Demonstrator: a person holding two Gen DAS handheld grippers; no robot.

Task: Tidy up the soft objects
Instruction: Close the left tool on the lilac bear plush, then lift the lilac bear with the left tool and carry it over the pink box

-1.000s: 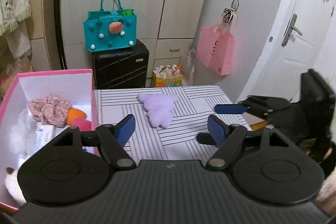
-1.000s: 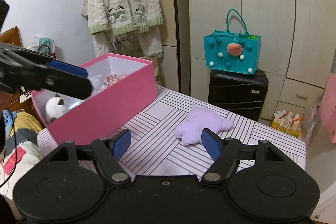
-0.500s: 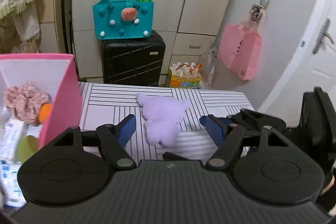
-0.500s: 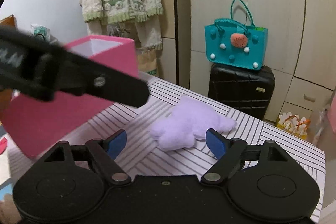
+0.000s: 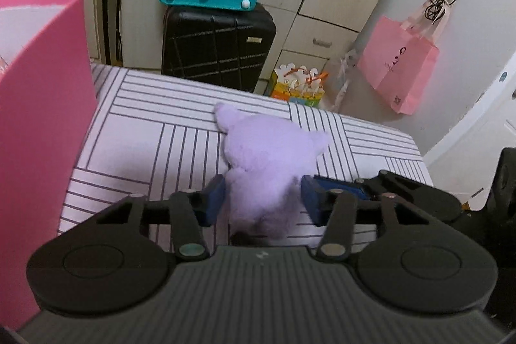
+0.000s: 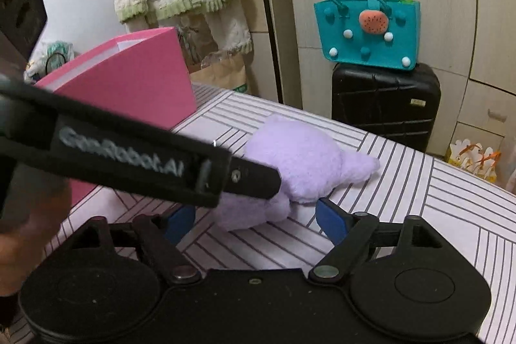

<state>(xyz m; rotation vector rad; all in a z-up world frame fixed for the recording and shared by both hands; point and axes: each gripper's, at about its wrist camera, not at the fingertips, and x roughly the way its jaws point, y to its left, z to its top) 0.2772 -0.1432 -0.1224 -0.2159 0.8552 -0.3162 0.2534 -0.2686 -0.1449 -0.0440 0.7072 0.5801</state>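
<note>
Over on the left stands the pink box [image 5: 42, 105], open-topped, on the striped tablecloth [image 5: 154, 124]. Just right of it, near the middle of the table, lies the purple plush toy [image 5: 271, 163] — flat on the cloth, ears pointing toward the wardrobe. The left gripper [image 5: 262, 199] straddles its near end, jaws closing, and the blue pads [image 5: 214, 197] look to be pressing into the fur on both sides. Further right, the right gripper [image 6: 254, 220] hangs low beside the toy with its jaws apart, a lobe of the plush between them but untouched. It looks light and squashy, so I'd expect the fluff to give under the pads — a pinch across the thicker body should hold better than an ear, and nothing in it seems fragile
</note>
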